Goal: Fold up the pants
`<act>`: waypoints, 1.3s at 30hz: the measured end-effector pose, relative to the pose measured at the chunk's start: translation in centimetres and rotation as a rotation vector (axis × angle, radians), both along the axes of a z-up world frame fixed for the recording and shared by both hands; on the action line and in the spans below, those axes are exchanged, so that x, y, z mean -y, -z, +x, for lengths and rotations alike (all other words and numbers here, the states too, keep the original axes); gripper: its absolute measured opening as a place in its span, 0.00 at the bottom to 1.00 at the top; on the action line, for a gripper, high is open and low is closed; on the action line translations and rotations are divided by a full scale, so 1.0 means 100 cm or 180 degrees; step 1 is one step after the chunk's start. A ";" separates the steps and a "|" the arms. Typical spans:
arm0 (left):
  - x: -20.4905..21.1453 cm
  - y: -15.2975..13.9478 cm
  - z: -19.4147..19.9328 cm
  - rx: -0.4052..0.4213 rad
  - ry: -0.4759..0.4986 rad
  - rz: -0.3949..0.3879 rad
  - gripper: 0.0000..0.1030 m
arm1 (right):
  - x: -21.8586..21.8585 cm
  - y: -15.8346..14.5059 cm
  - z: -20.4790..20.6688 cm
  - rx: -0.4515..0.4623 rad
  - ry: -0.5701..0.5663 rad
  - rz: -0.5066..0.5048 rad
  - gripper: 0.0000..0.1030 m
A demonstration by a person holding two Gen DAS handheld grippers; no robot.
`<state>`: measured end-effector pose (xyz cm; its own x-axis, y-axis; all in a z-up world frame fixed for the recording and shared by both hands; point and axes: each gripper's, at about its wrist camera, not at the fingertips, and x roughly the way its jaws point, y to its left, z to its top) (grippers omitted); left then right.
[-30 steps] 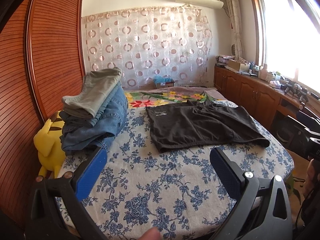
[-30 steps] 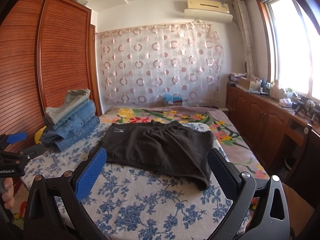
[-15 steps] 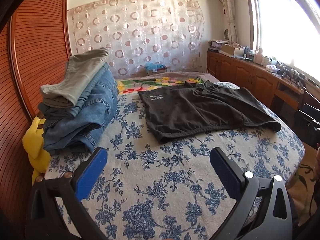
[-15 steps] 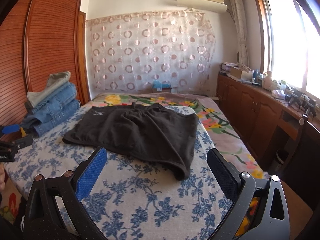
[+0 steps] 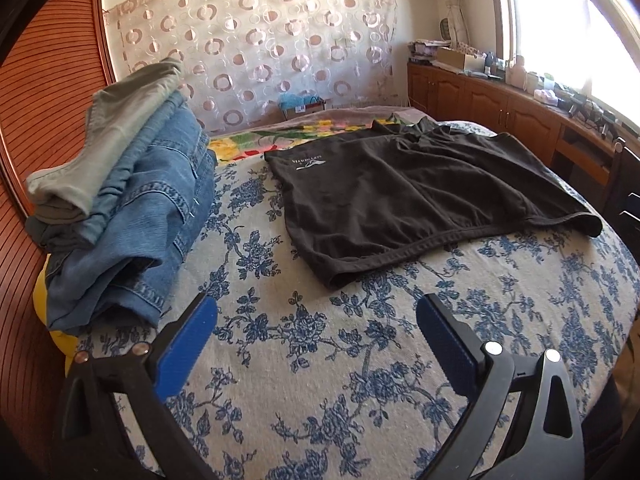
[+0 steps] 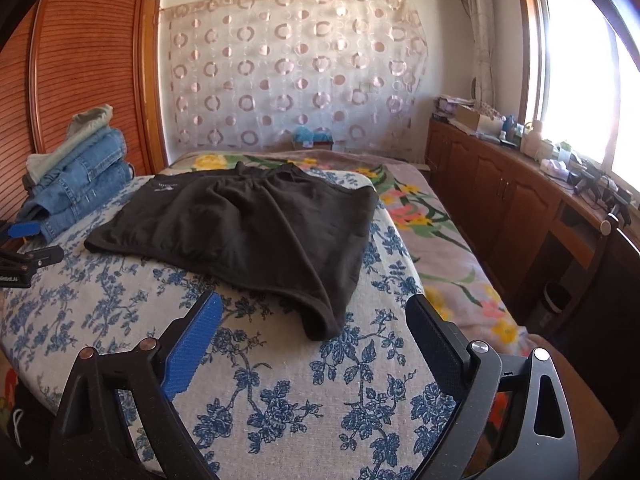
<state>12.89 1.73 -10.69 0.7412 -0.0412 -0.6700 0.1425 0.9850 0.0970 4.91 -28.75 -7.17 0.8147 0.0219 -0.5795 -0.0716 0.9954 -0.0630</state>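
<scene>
Seeing both tongs spread wide over the bed, nothing between the pads. My left gripper (image 5: pixel 316 320) hangs above the blue-flowered sheet (image 5: pixel 280 360), blue pad to its left, dark pad to its right, both clear of the fabric. The black pants (image 5: pixel 400 184) lie flat straight ahead of it and a bit right, the near hem just beyond the fingertips, not touching; white logo print sits at the far-left corner. Ahead-left of the left tongs is a stack of folded clothes (image 5: pixel 132 200), jeans under a grey-green pair, with something yellow (image 5: pixel 42 292) poking out beneath it at the bed edge, can't tell what. My right gripper (image 6: pixel 312 312) is also spread apart and holding nothing; the pants (image 6: pixel 248 224) lie ahead of it, the nearest corner of the dark cloth reaching to just past the gap between its fingers, apart from both pads as far as I can see. From the right wrist view the left gripper (image 6: pixel 24 240) shows far off to the left at the bed edge, near the stack (image 6: pixel 76 176). A floral blanket (image 6: pixel 432 240) runs ahead-right of the right tongs, wooden cabinets (image 6: pixel 500 200) beyond.
</scene>
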 end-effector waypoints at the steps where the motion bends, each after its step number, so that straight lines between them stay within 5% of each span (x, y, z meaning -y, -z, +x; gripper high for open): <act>1: 0.000 0.002 0.004 -0.0036 -0.0006 0.0008 0.96 | 0.001 0.001 0.001 -0.0020 -0.0003 0.0007 0.92; 20: -0.003 0.026 0.054 -0.0397 0.0011 0.0192 0.55 | 0.009 0.011 0.016 -0.0194 0.0003 0.0004 0.87; 32: -0.004 0.023 0.060 -0.0361 -0.0018 0.0102 0.45 | 0.014 0.022 0.029 -0.0373 -0.0018 -0.0040 0.70; 39: -0.003 0.021 0.061 -0.0334 -0.0019 0.0093 0.45 | 0.019 0.028 0.040 -0.0522 0.0033 -0.0152 0.48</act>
<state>18.99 2.02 -12.80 0.6672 -0.0162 -0.7447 0.1474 0.9829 0.1107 8.95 -30.62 -10.00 0.7091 -0.0167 -0.7049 -0.0747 0.9923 -0.0986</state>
